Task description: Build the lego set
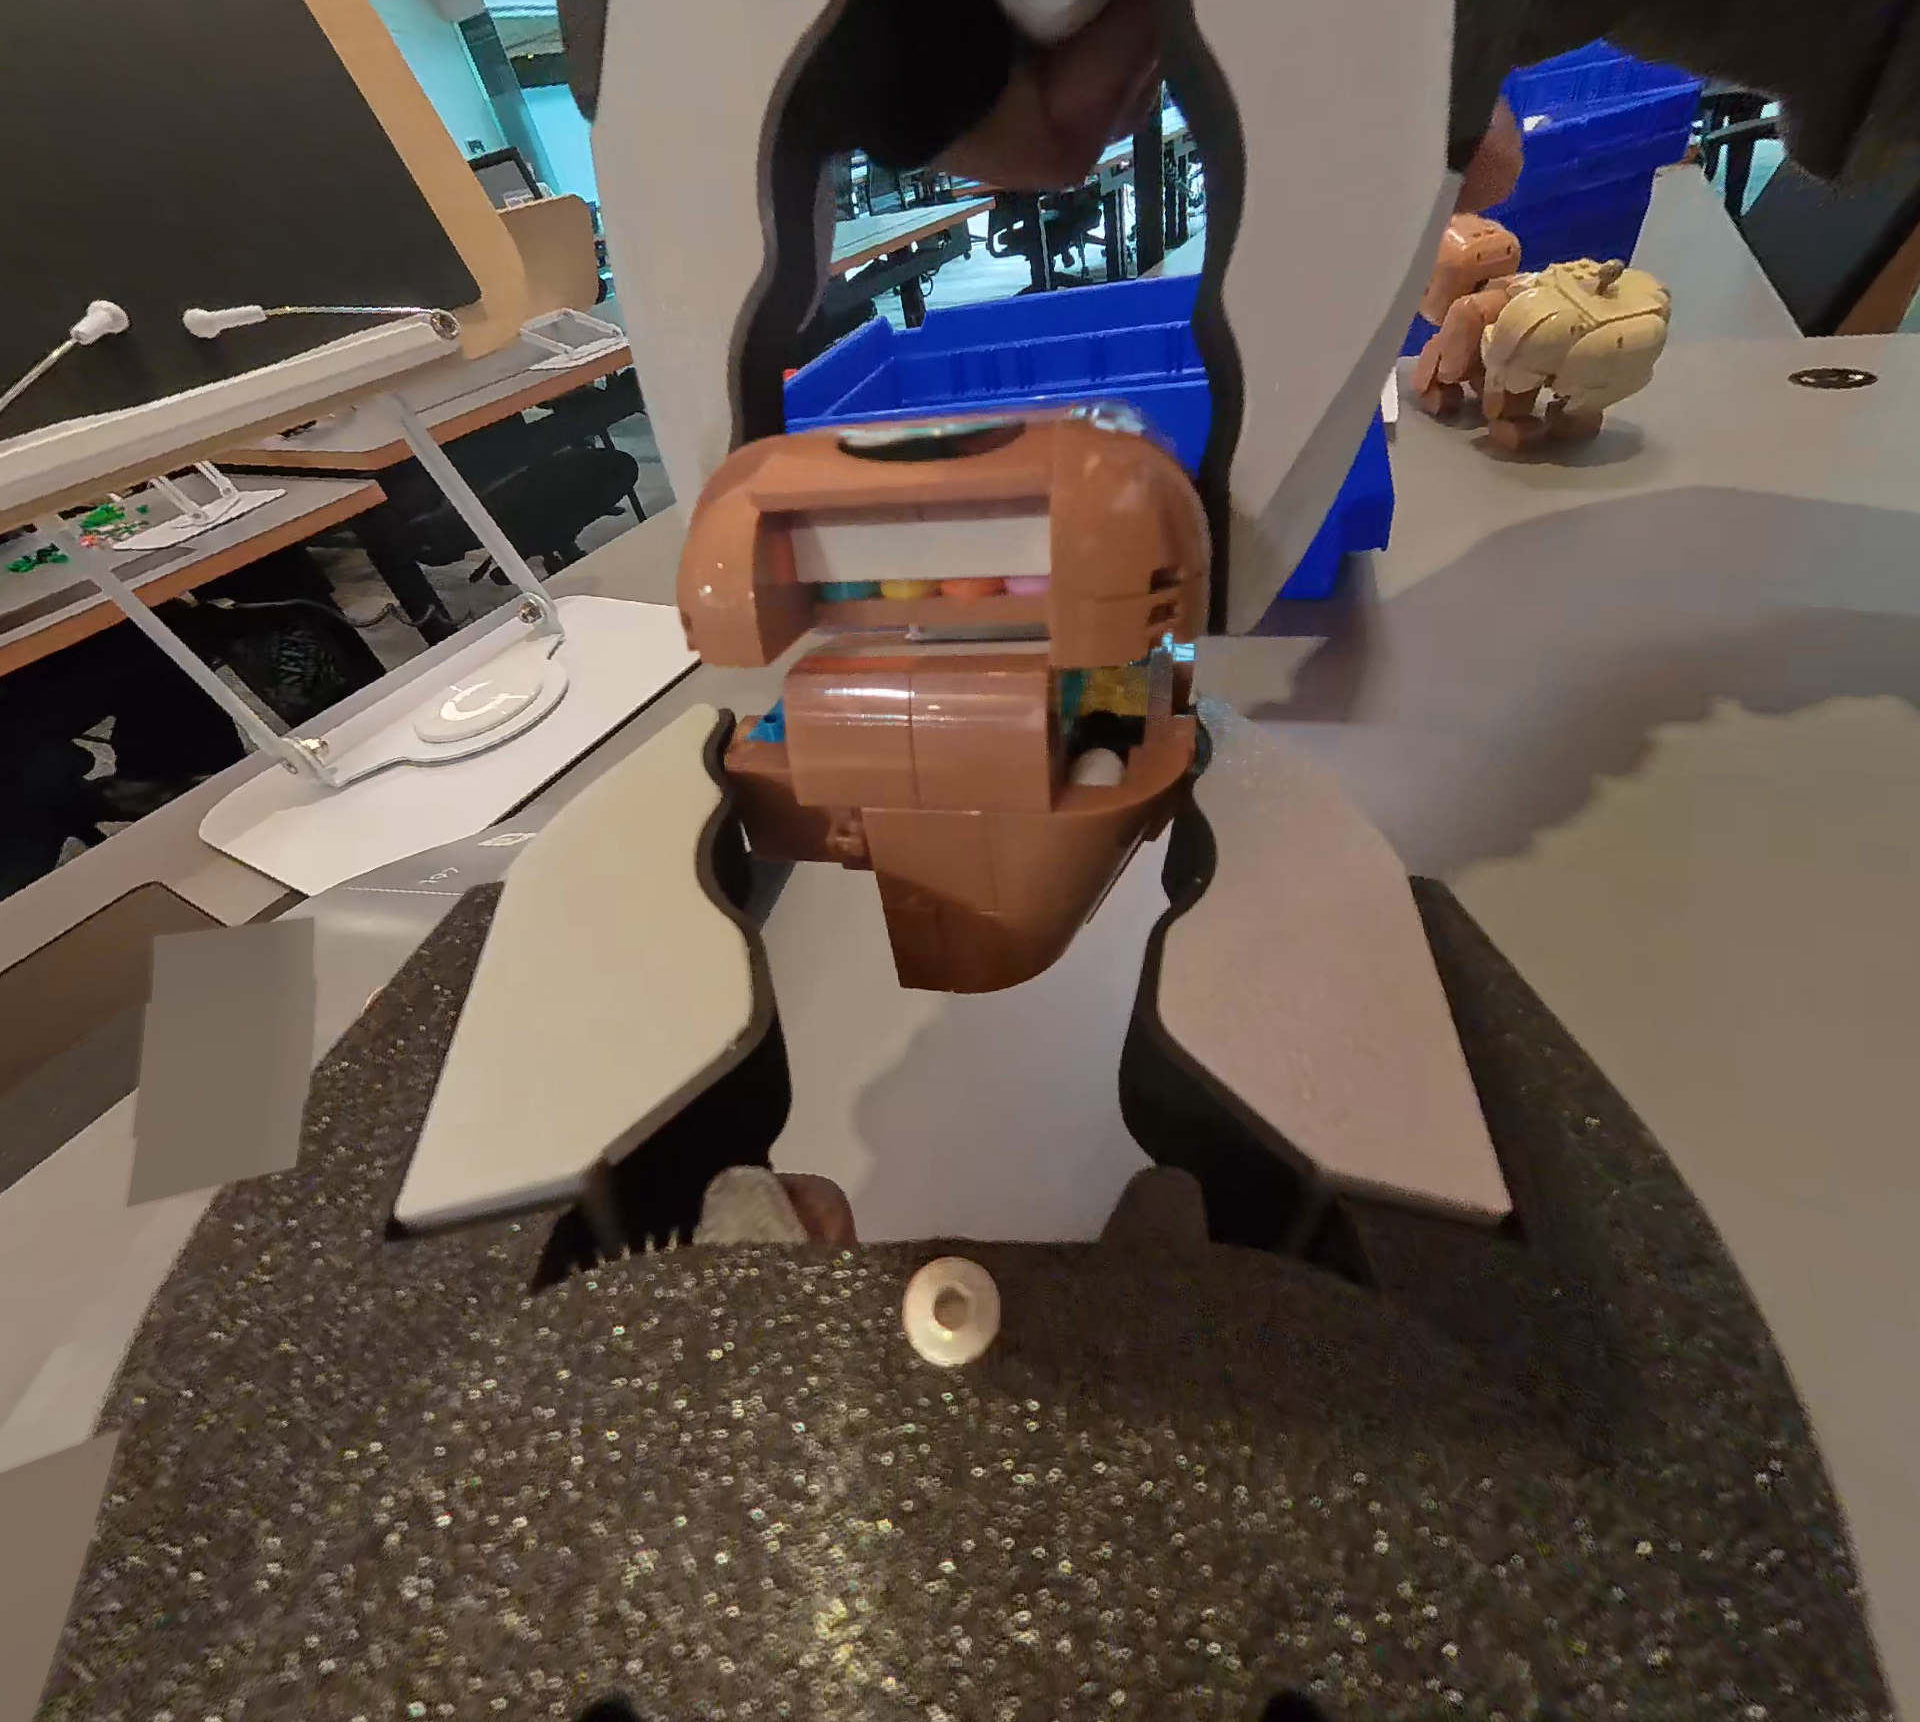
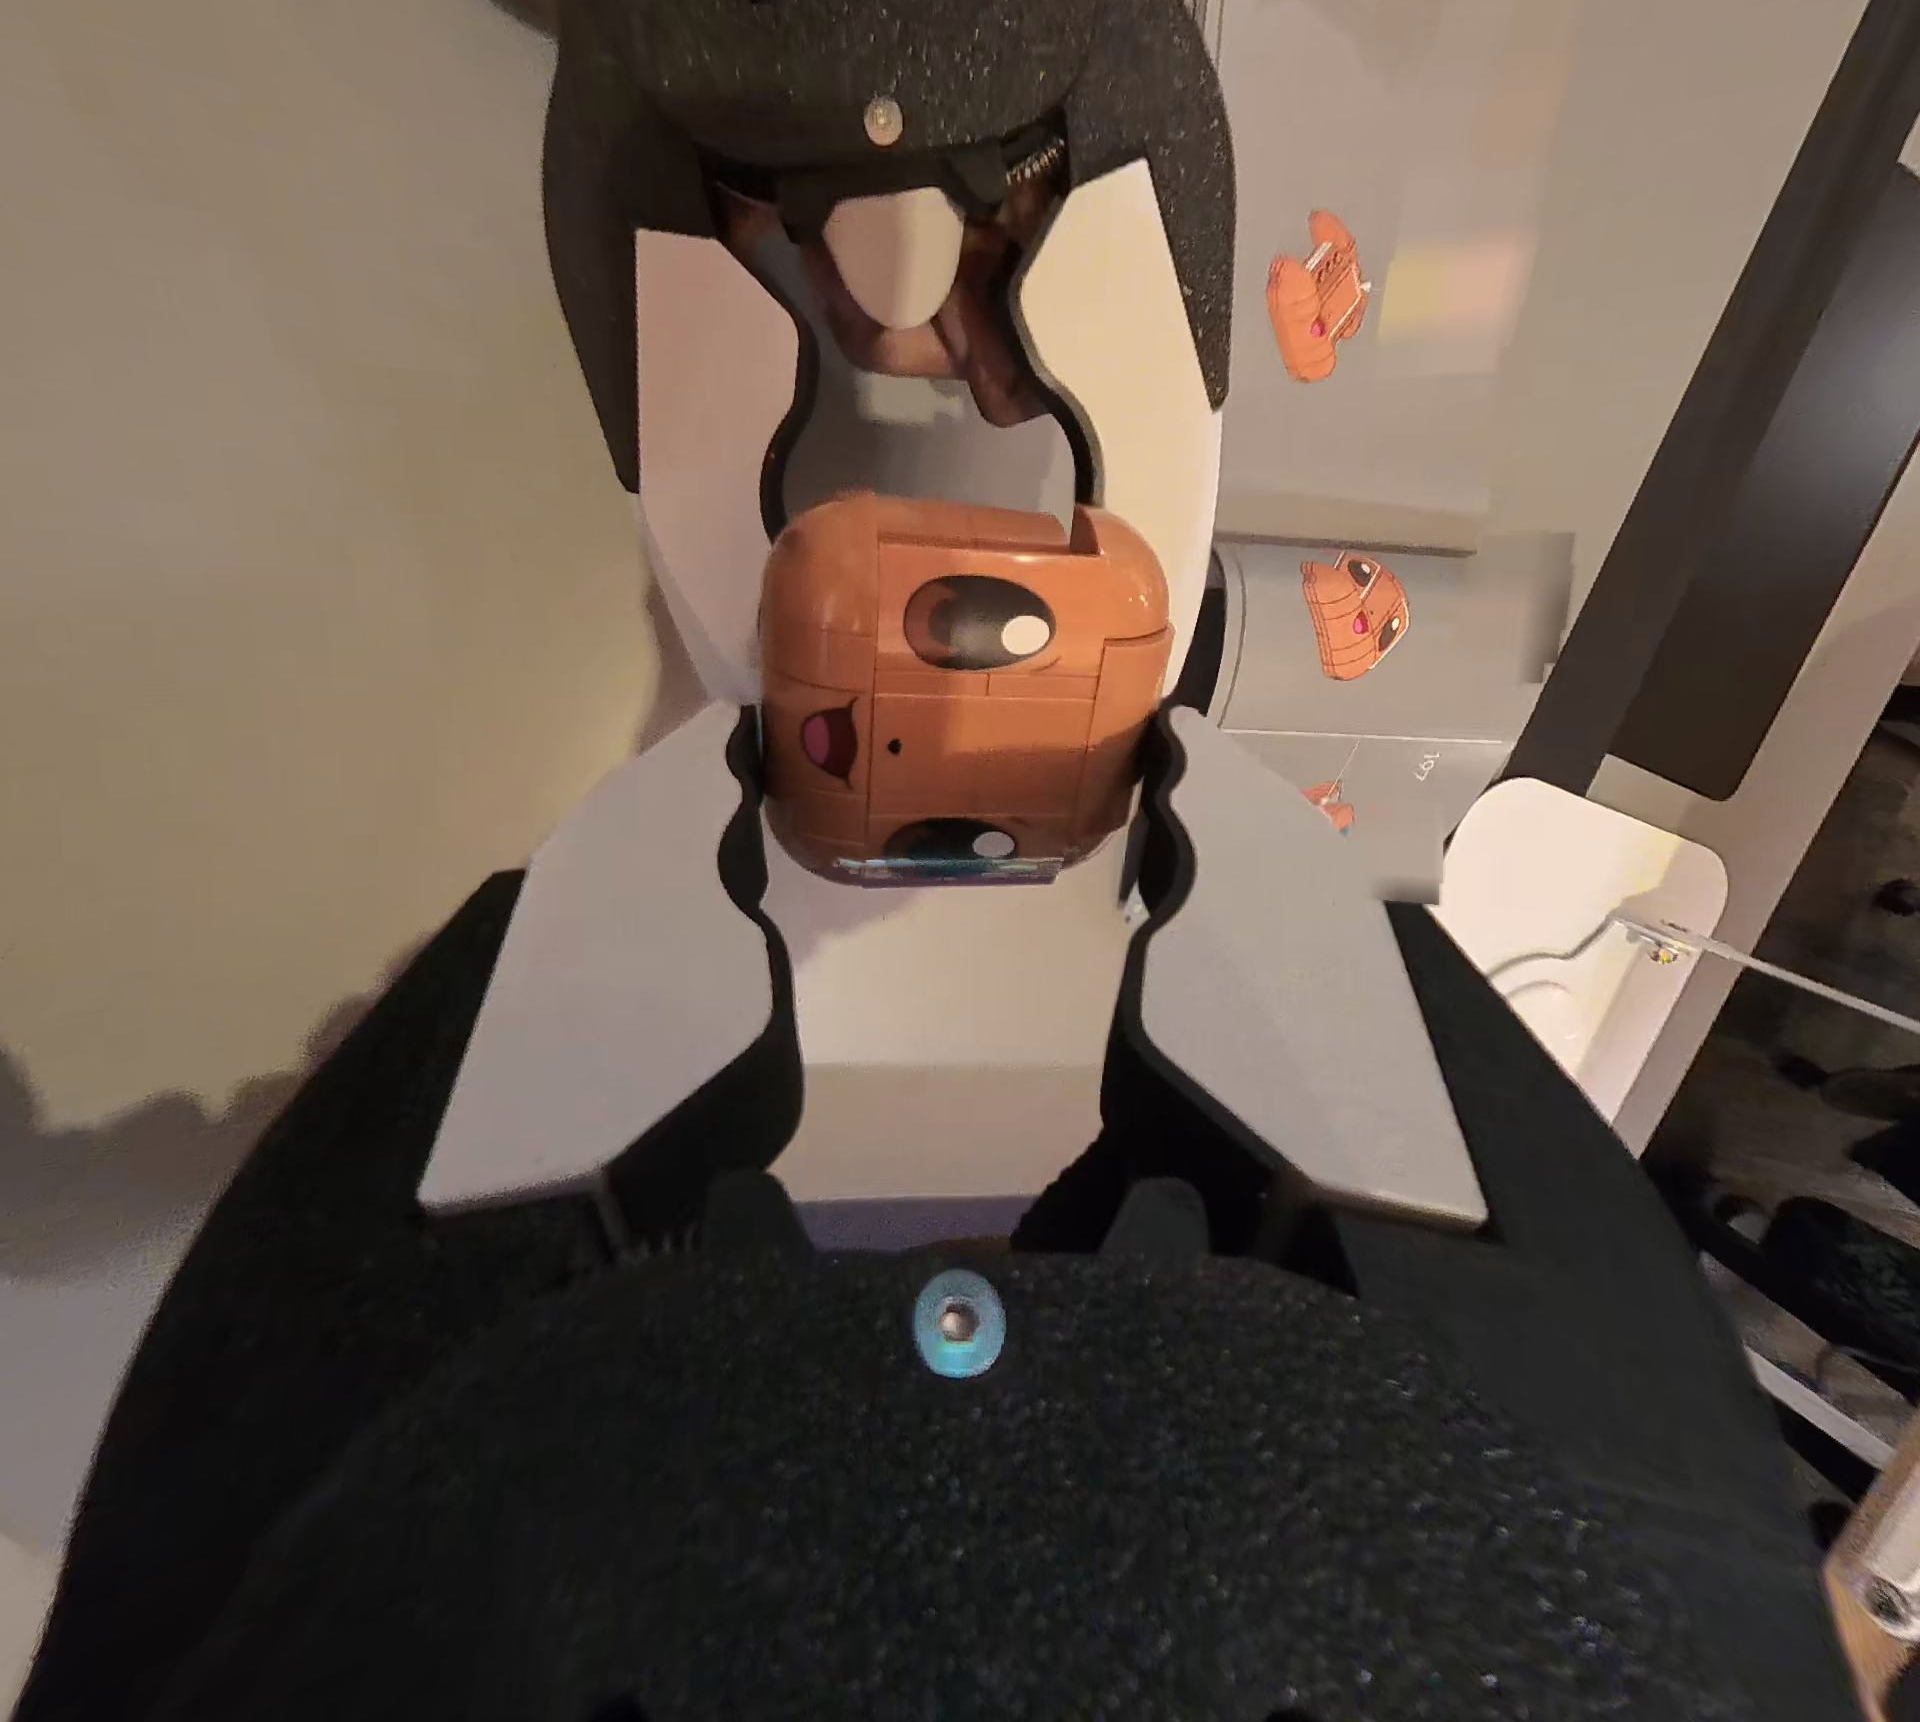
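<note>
While both hand-held grippers clamp the brown lego head (image 1: 940, 706) mid-air above the bench (image 1: 1662, 841), left hand-held gripper (image 1: 956, 768) from 6 o'clock, right hand-held gripper (image 2: 945, 768) opposite, you look mid-assembly; next, likely press squarely to seat the halves.

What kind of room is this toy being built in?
Probably an open-plan office: rows of desks with chairs stretch behind, blue storage bins sit on the grey table, and an instruction booklet stands propped up.
</note>
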